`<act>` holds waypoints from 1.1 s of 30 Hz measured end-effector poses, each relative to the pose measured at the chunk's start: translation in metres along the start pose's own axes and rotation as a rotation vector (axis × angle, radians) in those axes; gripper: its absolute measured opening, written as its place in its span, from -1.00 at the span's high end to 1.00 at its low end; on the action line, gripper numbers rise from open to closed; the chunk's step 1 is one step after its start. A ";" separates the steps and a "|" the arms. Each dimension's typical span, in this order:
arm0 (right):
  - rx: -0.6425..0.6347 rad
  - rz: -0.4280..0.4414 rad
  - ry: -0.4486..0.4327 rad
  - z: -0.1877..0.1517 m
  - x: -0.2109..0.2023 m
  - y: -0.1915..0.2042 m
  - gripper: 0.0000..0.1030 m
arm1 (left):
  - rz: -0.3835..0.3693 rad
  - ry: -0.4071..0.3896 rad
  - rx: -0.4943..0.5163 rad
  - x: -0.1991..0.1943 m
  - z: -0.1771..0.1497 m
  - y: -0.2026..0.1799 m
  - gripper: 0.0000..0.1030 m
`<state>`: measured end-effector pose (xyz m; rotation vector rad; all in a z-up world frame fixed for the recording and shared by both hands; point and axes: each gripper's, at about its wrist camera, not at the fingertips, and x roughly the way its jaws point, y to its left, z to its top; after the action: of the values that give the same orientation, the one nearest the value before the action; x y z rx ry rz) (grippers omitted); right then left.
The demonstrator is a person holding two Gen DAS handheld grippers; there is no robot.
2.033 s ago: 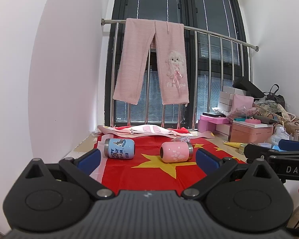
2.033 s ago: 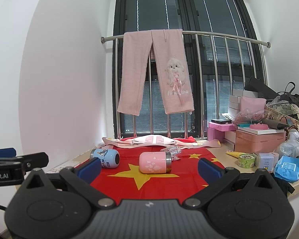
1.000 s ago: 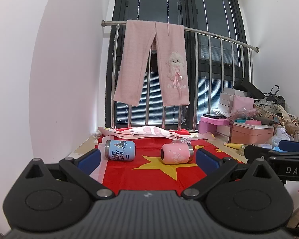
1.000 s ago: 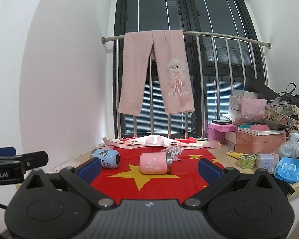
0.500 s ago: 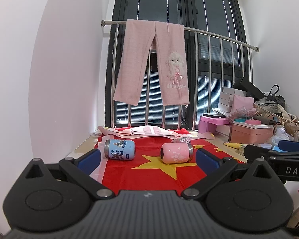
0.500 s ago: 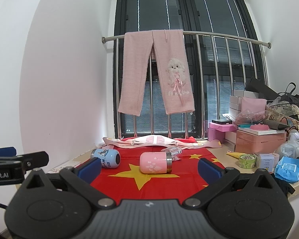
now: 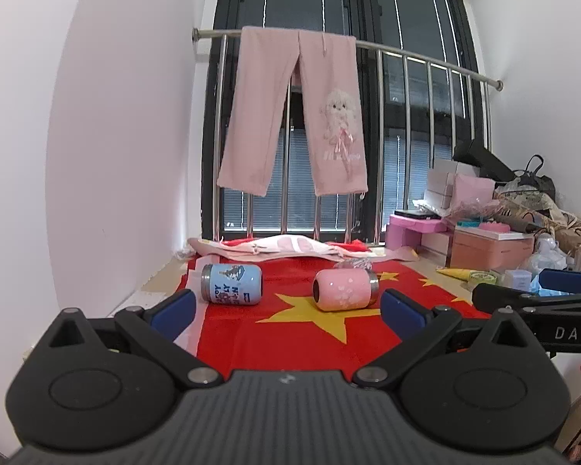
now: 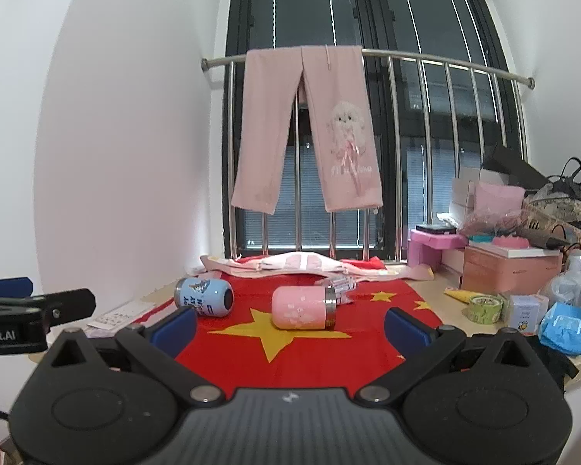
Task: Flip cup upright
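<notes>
A blue cup and a pink cup lie on their sides on a red flag cloth with yellow stars. Both also show in the right wrist view, blue cup and pink cup. My left gripper is open and empty, short of the cups. My right gripper is open and empty, also short of them. Each gripper's side shows at the edge of the other's view.
Pink trousers hang on a steel rail before the window. A folded pink-white cloth lies behind the cups. Pink boxes, tape and packets crowd the right. A white wall stands at left.
</notes>
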<state>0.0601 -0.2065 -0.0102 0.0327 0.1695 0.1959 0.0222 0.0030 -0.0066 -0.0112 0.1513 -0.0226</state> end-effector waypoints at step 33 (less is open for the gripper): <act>-0.069 0.194 0.245 0.037 0.267 0.030 -1.00 | -0.135 0.278 0.595 0.259 0.069 0.055 -1.00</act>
<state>0.3191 -0.1256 -0.0162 -0.0441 0.4040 0.3994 0.2903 0.0521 0.0220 0.5775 0.4169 -0.2039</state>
